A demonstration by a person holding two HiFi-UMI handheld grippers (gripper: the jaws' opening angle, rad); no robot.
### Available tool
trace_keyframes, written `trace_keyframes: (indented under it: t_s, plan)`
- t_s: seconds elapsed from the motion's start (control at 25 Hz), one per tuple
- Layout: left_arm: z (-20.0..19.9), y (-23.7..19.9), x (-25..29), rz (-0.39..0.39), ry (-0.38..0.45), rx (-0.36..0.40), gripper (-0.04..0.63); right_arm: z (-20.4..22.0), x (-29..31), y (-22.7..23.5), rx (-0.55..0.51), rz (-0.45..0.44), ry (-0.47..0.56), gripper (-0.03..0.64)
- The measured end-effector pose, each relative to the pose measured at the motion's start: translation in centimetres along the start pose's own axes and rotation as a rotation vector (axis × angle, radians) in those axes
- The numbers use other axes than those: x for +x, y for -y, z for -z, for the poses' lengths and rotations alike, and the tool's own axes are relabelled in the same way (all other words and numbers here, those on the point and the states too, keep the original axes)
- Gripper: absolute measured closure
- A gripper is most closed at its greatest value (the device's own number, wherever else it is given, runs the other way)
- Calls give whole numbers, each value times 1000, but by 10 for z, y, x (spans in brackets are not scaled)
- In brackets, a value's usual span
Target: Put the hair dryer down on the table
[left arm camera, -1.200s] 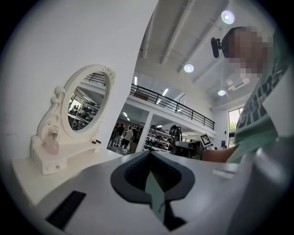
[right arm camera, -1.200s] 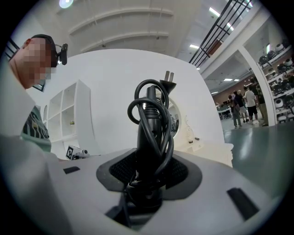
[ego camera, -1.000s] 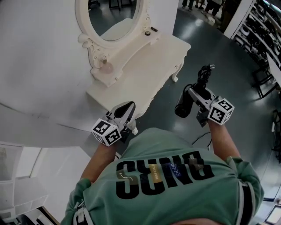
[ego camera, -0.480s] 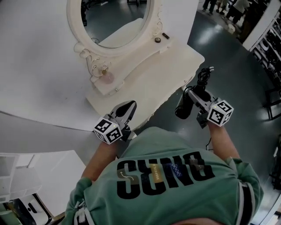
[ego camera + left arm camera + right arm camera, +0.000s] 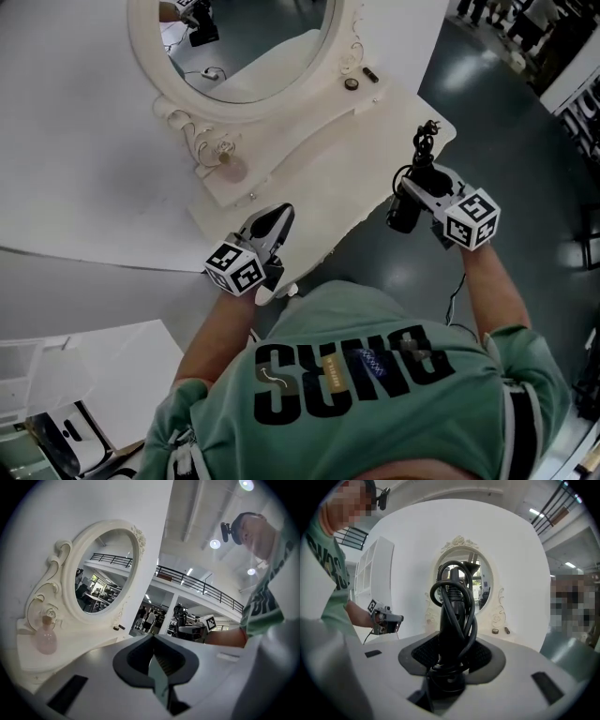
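A black hair dryer (image 5: 405, 214) with its cord wrapped round the handle (image 5: 452, 620) hangs in my right gripper (image 5: 422, 183), which is shut on it. It hovers at the near right corner of the white dressing table (image 5: 319, 178), partly over the dark floor, and stands upright between the pads (image 5: 423, 654) in the right gripper view. My left gripper (image 5: 279, 214) is held over the table's front edge with its jaws shut and nothing in them (image 5: 154, 667).
An oval mirror (image 5: 253, 56) stands at the back of the table, with a pink bottle (image 5: 232, 169) at its base. Two small dark items (image 5: 352, 83) lie at the far right. A white shelf unit (image 5: 47, 403) stands at lower left.
My right gripper has carried the hair dryer from over the floor up to the table's right corner. The left gripper has stayed near the front edge.
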State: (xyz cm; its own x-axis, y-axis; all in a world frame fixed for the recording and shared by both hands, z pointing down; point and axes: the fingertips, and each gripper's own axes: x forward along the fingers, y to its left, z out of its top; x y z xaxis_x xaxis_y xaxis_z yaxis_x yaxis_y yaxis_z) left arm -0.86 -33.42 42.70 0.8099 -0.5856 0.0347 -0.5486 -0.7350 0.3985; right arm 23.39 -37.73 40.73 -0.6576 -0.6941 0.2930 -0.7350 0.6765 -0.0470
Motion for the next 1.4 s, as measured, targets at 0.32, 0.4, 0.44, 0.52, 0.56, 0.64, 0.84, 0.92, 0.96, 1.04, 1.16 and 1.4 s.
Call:
trace_keyframes:
  t_s: [0.32, 0.4, 0.44, 0.52, 0.56, 0.64, 0.84, 0.92, 0.96, 1.04, 1.16, 1.4]
  plan:
    - [14, -36, 0, 36, -58, -2, 586, 9, 58, 2, -297, 11, -212, 460]
    - [18, -44, 5, 39, -65, -2, 586, 17, 74, 6, -367, 2, -264, 461]
    - [20, -48, 7, 41, -69, -3, 586, 22, 82, 8, -404, -6, -292, 461]
    - [26, -56, 13, 43, -76, -8, 586, 33, 98, 14, -480, -26, -351, 460]
    - [29, -59, 16, 44, -80, -11, 586, 39, 107, 18, -520, -36, -380, 461]
    - [37, -66, 21, 44, -89, -16, 586, 52, 124, 24, -600, -57, -437, 461]
    - [60, -80, 29, 46, -103, -37, 586, 85, 162, 36, -797, -117, -580, 461]
    - [68, -86, 32, 47, -107, -44, 586, 98, 178, 41, -853, -137, -613, 462]
    - [72, -90, 32, 47, -109, -47, 586, 105, 186, 44, -885, -148, -630, 461]
    - [80, -95, 33, 45, -111, -58, 586, 119, 197, 49, -960, -171, -669, 462]
    - [92, -103, 33, 39, -111, -80, 586, 137, 213, 53, -1056, -208, -725, 462]
    - [111, -113, 33, 50, -117, -98, 586, 166, 236, 62, -1177, -250, -799, 462]
